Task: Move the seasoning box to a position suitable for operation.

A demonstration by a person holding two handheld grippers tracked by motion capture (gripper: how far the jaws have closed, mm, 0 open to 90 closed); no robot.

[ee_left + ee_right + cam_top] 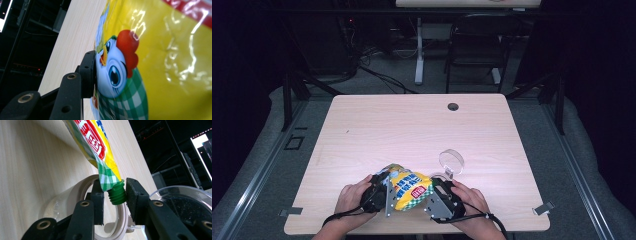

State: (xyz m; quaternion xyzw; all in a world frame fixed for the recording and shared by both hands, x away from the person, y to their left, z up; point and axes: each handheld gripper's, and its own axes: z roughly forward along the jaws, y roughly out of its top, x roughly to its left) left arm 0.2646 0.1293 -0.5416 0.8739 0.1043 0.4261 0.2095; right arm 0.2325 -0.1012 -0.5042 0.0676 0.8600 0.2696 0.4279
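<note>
A yellow pouch point(409, 189) printed with a cartoon chicken point(113, 72) and a red label is held up off the near part of the wooden table point(412, 125), between both grippers. My left gripper point(383, 196) is shut on the pouch's body; one pad point(90, 72) presses its side and the other jaw is hidden behind it. My right gripper point(115, 189) has its jaws around the pouch's green spout point(117, 193). One pad touches the spout and a thin gap shows on the other side. Just below the spout is a round jar with a beige rim point(75, 192).
The jar's clear lid point(452, 162) stands flipped open beside the right gripper point(437, 196). A cable hole point(453, 106) sits near the table's far edge. Metal clips point(543, 208) mark the near corners. A chair point(477, 45) stands beyond the table.
</note>
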